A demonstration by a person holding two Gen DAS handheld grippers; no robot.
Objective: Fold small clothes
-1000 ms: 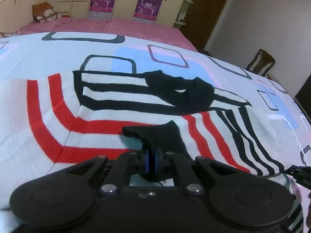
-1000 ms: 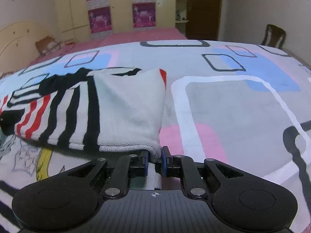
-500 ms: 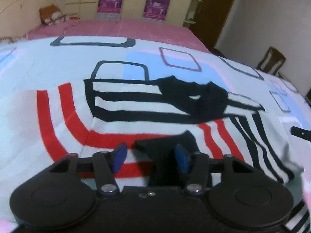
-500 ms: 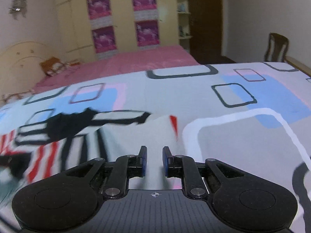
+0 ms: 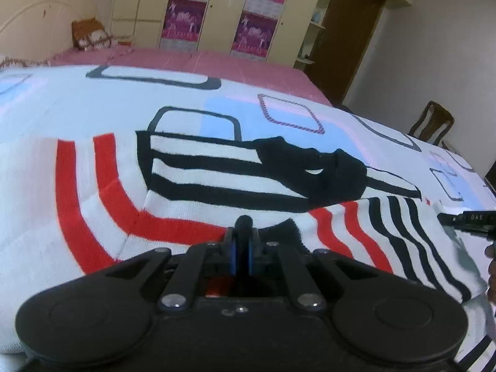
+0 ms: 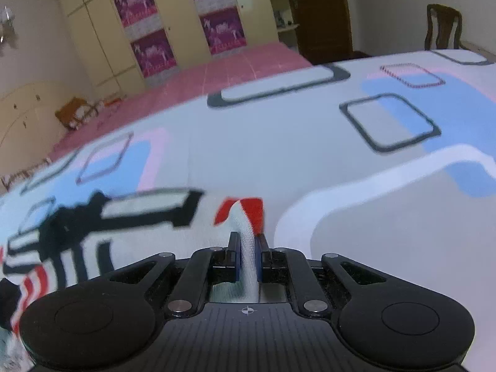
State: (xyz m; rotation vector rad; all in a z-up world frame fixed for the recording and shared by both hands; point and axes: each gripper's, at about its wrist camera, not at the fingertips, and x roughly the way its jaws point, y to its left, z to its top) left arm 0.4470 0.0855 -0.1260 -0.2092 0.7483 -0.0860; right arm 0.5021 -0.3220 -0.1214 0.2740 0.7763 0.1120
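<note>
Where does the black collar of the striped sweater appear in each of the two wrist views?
Left wrist: the black collar lies right of centre, beyond the left gripper.
Right wrist: the same collar shows blurred at the left edge, left of the right gripper.
Shared landmark: the purple posters on the wardrobe.

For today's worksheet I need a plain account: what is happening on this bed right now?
A person holding a two-finger gripper in each hand is folding a white knitted sweater with red and black stripes, spread on a patterned bedsheet. The left gripper is shut on a black edge of the sweater. The right gripper is closing, with a white fold by a red stripe pinched between its pads. The garment lies partly folded, both grips taken at its near edge.
</note>
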